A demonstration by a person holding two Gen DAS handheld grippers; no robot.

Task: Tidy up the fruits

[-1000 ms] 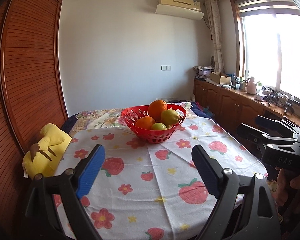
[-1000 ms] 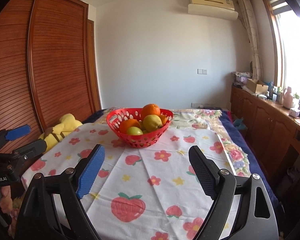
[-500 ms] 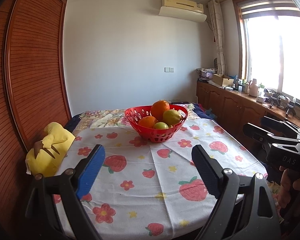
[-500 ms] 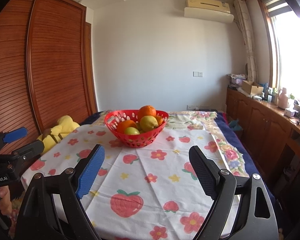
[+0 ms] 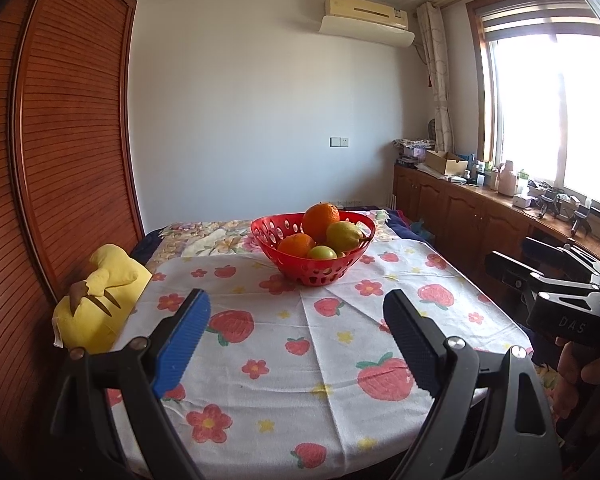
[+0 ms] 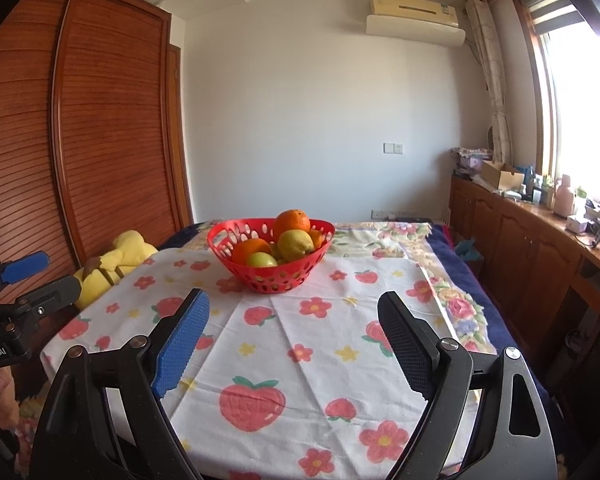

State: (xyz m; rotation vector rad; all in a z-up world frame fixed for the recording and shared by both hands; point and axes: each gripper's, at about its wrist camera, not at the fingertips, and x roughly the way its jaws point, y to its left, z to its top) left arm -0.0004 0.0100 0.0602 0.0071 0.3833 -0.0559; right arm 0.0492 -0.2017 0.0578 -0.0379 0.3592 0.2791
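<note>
A red perforated basket (image 5: 300, 236) (image 6: 224, 236) stands at the far middle of the table. It holds a top orange (image 5: 321, 217) (image 6: 291, 220), a lower orange (image 5: 295, 245) (image 6: 250, 249), a lemon (image 5: 344, 235) (image 6: 296, 244) and a green fruit (image 5: 322, 253) (image 6: 261, 260). My left gripper (image 5: 296, 314) is open and empty over the near part of the table, well short of the basket. My right gripper (image 6: 294, 312) is open and empty too, also short of the basket. Each gripper shows at the edge of the other's view.
The table has a white cloth with strawberries and flowers (image 5: 300, 344) (image 6: 300, 344). A yellow plush toy (image 5: 100, 304) (image 6: 112, 264) lies at its left edge by the wooden wardrobe (image 5: 60, 160). Low wooden cabinets with clutter (image 5: 480, 216) run along the right under the window.
Both grippers have drawn back and risen a little from the table, so the basket looks smaller and farther. Both stay open and empty. The fruit has not moved.
</note>
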